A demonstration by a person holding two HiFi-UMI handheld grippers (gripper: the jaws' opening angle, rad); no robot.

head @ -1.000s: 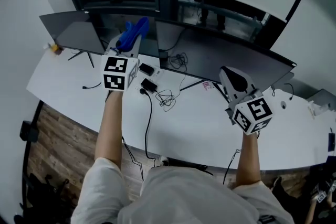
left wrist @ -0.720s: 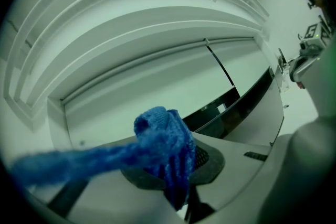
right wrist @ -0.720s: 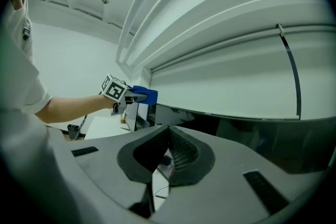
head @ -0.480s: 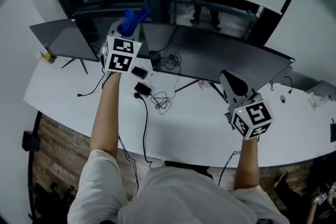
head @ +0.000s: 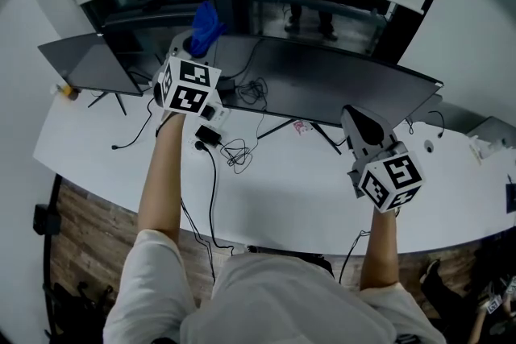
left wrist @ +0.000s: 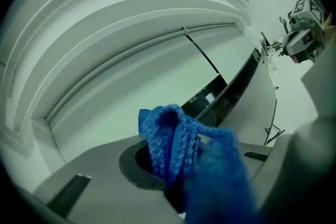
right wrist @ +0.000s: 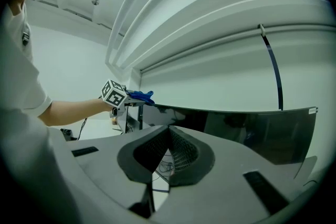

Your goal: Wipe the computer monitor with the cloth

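Head view: we count two screens on the bench [head: 306,201], a wide monitor [head: 339,78] and a smaller screen [head: 87,64], plus one blue cloth [head: 206,18]. The left tongs [head: 203,38] have the cloth up by the wide monitor's top left corner.

Left gripper view: we see the tongs clamped on the bunched cloth [left wrist: 170,141].

Right gripper view: the right tongs [right wrist: 169,136] are pressed together, empty, well away from the cloth.

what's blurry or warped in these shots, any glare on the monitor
Left gripper view: the cloth is sharp at its far fold, a blue smear nearer; corners go dark. Head view: the lens bends the desk into an arc; the monitor looks matte dark, no glare. Right gripper view: sharp, with faint reflections on the monitor.
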